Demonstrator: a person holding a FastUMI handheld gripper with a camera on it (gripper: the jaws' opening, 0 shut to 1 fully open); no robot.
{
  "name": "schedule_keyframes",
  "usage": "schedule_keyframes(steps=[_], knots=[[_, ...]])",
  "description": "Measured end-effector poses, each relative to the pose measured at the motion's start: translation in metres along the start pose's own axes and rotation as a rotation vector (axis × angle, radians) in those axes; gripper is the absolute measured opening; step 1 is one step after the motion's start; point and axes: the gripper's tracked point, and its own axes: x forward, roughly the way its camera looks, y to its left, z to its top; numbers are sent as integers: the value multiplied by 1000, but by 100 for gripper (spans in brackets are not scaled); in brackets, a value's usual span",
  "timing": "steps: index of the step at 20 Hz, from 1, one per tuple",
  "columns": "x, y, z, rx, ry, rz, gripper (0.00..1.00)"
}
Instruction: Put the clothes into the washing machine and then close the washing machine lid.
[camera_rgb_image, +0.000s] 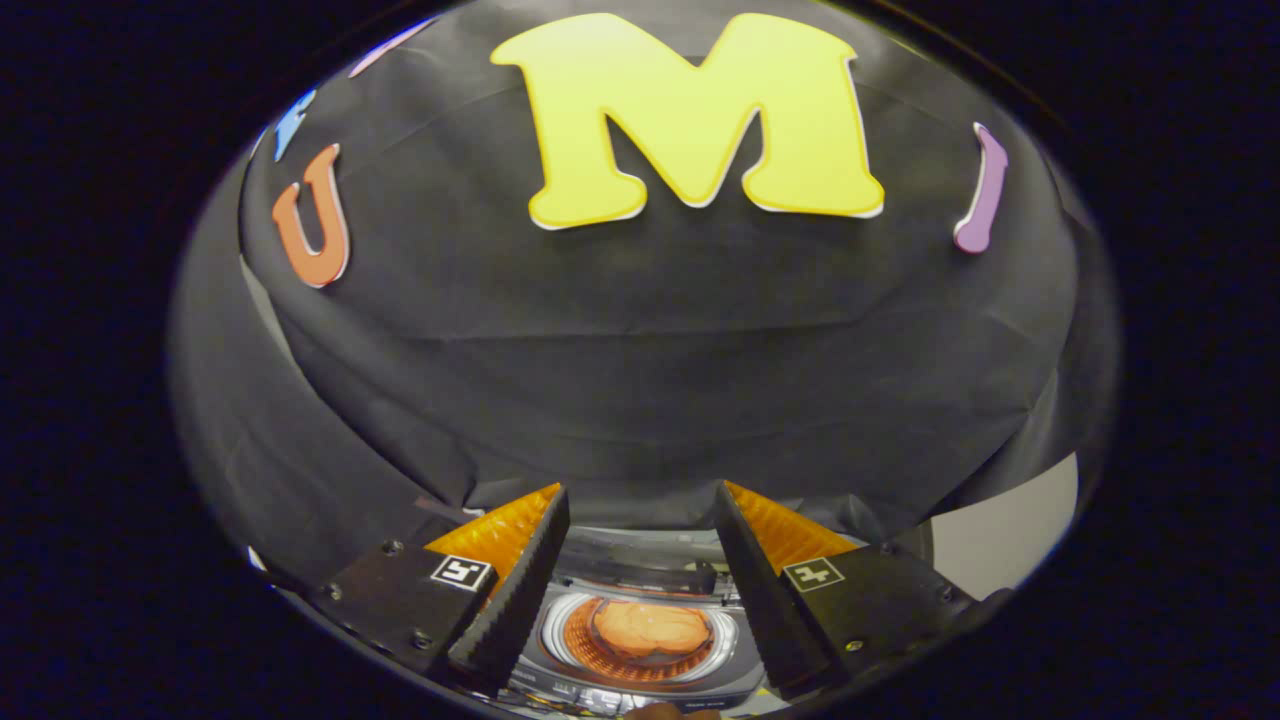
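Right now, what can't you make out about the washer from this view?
- Lid: gripper view; I cannot pick it out, with the open gripper across the washer, so its position is unknown.
- Drum: an orange cloth inside; too small to tell its shape or depth.
- Washer front: cut off below the gripper.

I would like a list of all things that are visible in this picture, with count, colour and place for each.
washing machine: one, grey and silver, below the fingers, its round opening seen between them.
drum: one, orange inside with a silver ring around it, in the machine's opening.
clothes: one orange bundle, lying in the drum.
lid: one, dark, it seems raised at the far side of the opening, just before the wall.
wall: black cloth, beyond the machine.
pale surface: one patch, light grey, beside the right finger, under the cloth's edge.
gripper: one, black fingers with orange sides, open, nothing between them, above the machine.
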Motion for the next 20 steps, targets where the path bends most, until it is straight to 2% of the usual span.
schedule_keyframes(steps=[6,20], knots=[[35,-8,-8,-12,13,-27,91],[72,-17,-35,-65,56,-100,91]])
